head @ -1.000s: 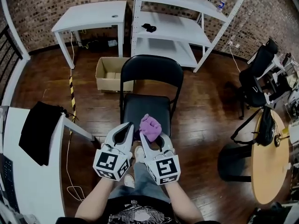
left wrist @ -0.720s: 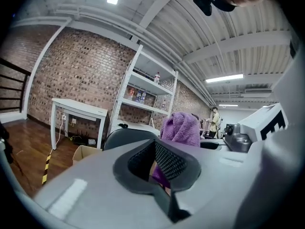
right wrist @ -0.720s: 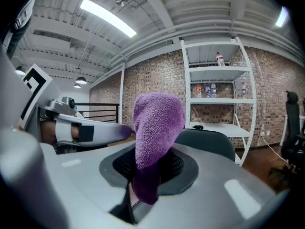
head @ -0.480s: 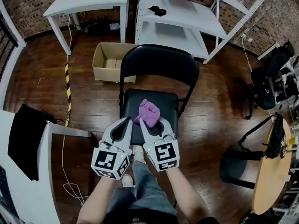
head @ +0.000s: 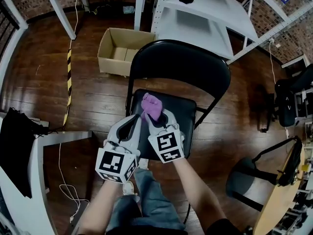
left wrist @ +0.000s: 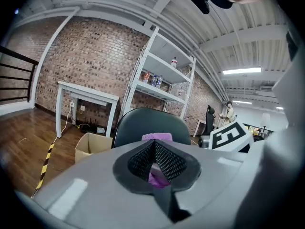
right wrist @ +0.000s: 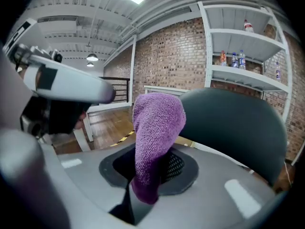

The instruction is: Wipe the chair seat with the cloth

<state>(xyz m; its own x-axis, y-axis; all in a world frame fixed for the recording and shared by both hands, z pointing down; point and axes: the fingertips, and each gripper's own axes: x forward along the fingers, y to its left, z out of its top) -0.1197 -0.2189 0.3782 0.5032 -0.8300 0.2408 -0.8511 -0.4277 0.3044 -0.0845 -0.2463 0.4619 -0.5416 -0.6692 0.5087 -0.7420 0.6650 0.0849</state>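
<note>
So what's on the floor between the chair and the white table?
An open cardboard box, clearest in the head view.

cloth (head: 151, 105) over chair seat (head: 183, 116), box (head: 121, 52) behind

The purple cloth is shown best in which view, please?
Right gripper view: the cloth fills its middle, clamped in the right gripper. Head view shows a small bunch; left gripper view, only slivers.
</note>
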